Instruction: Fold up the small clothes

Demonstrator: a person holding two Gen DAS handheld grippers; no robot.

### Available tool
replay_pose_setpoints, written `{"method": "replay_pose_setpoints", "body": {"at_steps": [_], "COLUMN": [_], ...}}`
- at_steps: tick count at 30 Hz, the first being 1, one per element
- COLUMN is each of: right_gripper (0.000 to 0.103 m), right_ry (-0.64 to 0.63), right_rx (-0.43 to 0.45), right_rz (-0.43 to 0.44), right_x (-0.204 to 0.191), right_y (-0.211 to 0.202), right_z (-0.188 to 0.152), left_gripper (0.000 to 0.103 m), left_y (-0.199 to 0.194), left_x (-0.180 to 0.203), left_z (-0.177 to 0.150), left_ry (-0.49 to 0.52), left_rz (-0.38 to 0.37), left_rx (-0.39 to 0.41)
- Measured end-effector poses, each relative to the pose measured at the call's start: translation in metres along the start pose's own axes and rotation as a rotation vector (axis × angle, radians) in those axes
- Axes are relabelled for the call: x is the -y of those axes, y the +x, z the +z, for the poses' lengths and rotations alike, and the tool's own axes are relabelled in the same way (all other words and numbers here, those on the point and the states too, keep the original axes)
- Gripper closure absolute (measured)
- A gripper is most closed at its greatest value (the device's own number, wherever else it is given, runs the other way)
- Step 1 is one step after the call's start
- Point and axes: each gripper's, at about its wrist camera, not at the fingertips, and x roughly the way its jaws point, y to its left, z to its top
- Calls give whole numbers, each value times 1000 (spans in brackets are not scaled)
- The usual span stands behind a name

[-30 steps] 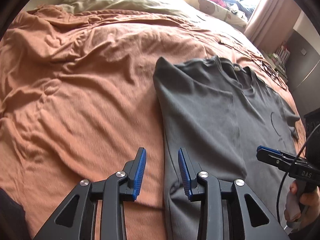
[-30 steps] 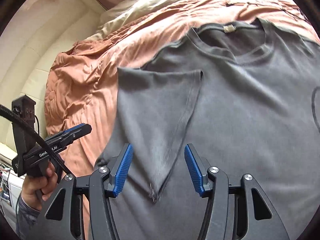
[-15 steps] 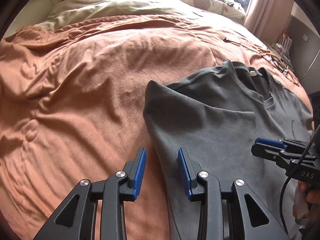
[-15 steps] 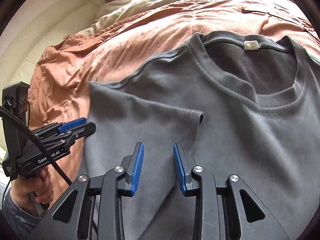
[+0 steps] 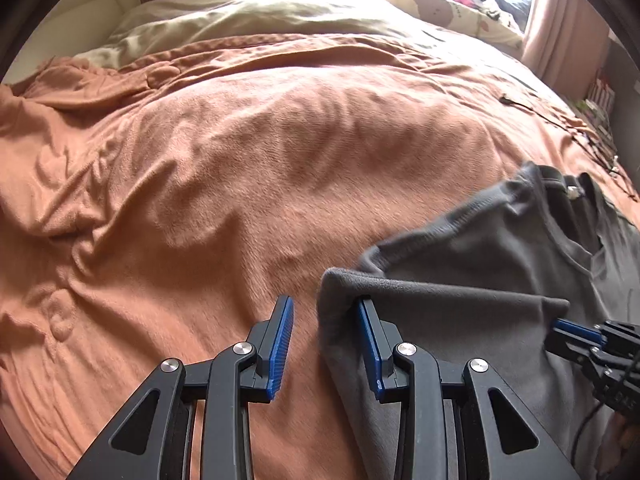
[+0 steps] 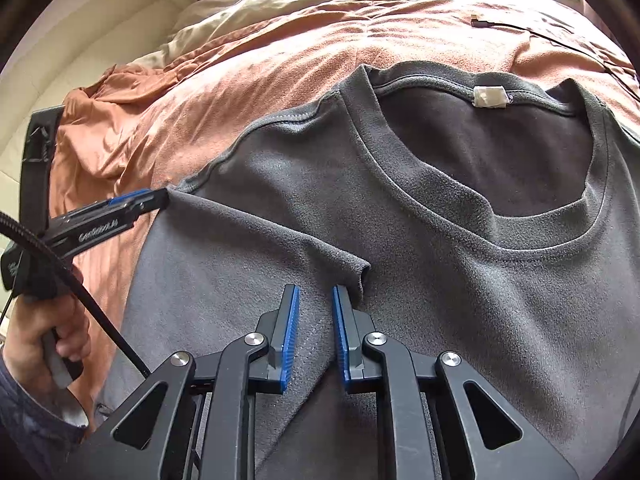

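Bedspread (image 5: 224, 184) bears shirt (image 6: 440, 280); folded sleeve (image 6: 248, 264) between both tongs.

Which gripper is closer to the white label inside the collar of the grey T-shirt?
Right. The right gripper is over the folded-in sleeve, just below the collar and its white label. The left gripper is at the T-shirt's folded side edge, farther away.

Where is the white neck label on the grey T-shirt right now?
In the right wrist view the white label sits upper right, on the back of the collar of the grey T-shirt, which lies on the orange blanket.
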Motion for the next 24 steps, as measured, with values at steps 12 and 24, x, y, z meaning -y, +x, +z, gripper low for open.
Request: {"method": "replay_pose_setpoints", "body": {"at_steps": [12,24], "right_gripper": [86,31], "right_ry": [-13,20], "right_rx": [-8,60], "right_rz": [-9,-14], "right_x": [-2,16], "right_y": [-9,-117], "right_z": [0,-31], "left_gripper": [68,40], "left_y": [4,-81], "left_x": [-40,-15], "left_z": [5,-8], "left_ry": [-144,-80], "left_rz": [26,-16], "left_rx": [6,26]}}
